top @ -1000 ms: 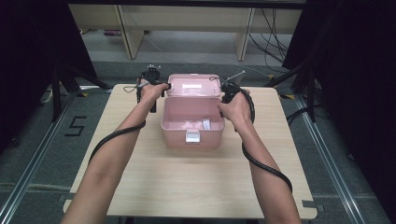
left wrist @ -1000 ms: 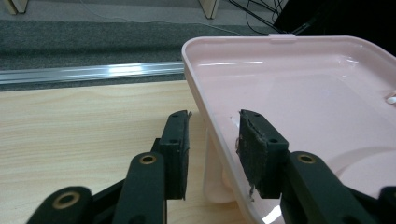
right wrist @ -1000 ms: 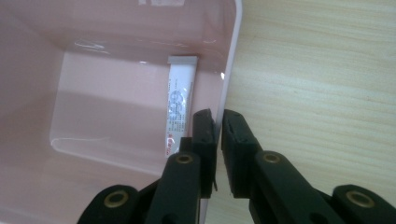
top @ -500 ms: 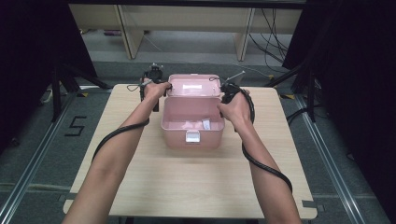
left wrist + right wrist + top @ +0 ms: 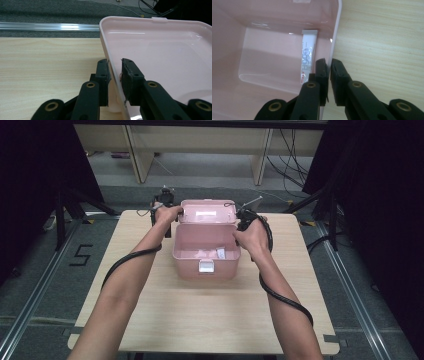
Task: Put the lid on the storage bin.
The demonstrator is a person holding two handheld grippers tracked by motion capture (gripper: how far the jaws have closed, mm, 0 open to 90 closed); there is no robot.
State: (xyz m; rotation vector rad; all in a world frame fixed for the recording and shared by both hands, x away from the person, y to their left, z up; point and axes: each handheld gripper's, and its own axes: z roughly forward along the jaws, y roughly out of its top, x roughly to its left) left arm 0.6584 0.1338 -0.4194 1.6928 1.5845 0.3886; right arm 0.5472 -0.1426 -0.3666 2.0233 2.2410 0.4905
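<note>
Pink plastic storage box (image 5: 206, 257) with a hinged lid (image 5: 207, 213) and a pale front latch (image 5: 206, 266) is recorded in the high view at the middle of a light wooden table (image 5: 150, 320); the lid is stood open at the back, and small pale items, too small to identify, are lying on the box floor. The left gripper (image 5: 162, 207) is held at the lid's left edge and the right gripper (image 5: 245, 222) at the box's right wall. In the left gripper view, the lid's rim (image 5: 110, 62) is seen between the two black jaws, which are set close on either side of it, one pad touching; whether it is firmly pinched cannot be told. In the right gripper view, the box's side wall (image 5: 334, 42) is clamped between nearly closed jaws, and a white printed tube (image 5: 306, 58) is noted lying inside, against that wall. Opening is judged largely done, with the box steadied; whether the lid is to be pushed back further or closed again cannot be told, and the contents are untouched.
</note>
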